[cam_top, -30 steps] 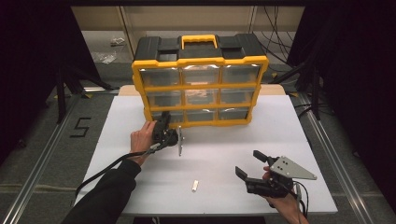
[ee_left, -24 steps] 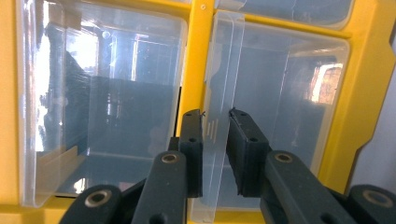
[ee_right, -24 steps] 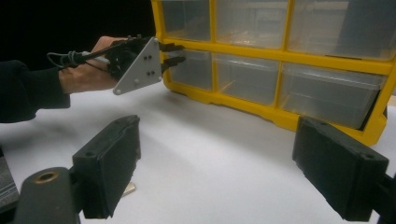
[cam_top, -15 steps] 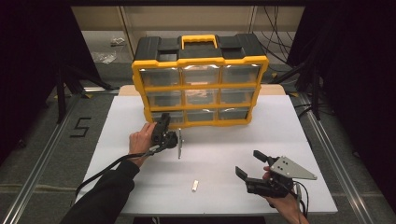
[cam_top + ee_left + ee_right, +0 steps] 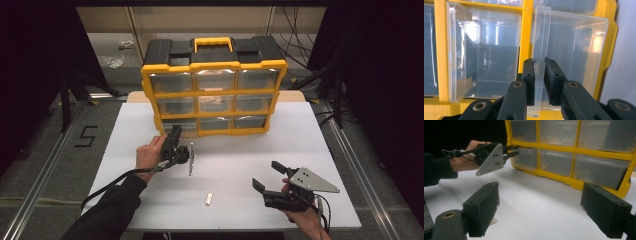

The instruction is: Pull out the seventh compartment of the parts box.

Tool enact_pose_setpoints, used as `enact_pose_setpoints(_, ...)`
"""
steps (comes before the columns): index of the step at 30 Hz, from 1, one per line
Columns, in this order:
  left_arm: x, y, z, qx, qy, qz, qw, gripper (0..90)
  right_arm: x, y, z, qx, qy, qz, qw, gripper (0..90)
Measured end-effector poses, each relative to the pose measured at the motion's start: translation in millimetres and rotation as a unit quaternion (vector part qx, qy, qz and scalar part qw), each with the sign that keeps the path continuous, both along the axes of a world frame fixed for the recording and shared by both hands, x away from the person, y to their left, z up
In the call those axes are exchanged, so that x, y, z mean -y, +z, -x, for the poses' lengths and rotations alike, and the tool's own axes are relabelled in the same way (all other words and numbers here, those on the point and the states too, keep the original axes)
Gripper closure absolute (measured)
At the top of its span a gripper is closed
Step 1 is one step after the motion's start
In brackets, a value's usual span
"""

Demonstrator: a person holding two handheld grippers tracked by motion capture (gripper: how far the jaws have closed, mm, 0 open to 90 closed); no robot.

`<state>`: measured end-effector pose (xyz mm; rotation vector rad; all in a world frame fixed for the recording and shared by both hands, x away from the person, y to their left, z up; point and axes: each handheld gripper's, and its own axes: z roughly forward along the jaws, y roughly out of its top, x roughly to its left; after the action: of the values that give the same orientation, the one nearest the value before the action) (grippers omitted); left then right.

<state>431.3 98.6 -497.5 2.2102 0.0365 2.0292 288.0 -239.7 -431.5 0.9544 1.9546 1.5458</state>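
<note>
Drawer [image 5: 566, 55] of clear plastic, bottom left in the yellow organizer [image 5: 215, 80], its handle lip [image 5: 541, 57] clamped by left gripper [image 5: 539, 62]; lip runs level along the front. Right gripper [image 5: 267, 176] gapes wide, empty.

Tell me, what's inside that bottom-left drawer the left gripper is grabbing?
Through the clear bottom-left drawer nothing can be seen inside. The left gripper pinches its handle lip, and the jaws hide part of the floor.
</note>
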Motion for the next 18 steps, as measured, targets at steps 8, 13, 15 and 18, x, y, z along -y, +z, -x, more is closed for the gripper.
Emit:
enact_pose_setpoints(8,0.1,-0.5,2.9,0.003,-0.002,0.000,1.0000,78.9,0.0,-0.2,-0.2,-0.001,0.000,0.000,1.0000,16.2)
enact_pose_setpoints(13,-0.5,-0.3,6.8,0.003,-0.004,-0.003,1.0000,79.0,0.1,-0.1,0.0,0.000,0.000,0.000,1.0000,16.2)
enact_pose_setpoints(15,-0.5,0.0,9.0,0.001,-0.001,-0.005,1.0000,79.1,0.0,0.1,0.2,0.000,0.000,0.001,1.0000,16.2)
enact_pose_setpoints(18,-1.7,-1.7,10.7,0.004,-0.007,0.001,1.0000,79.3,0.0,0.0,0.2,0.000,0.000,0.000,1.0000,16.2)
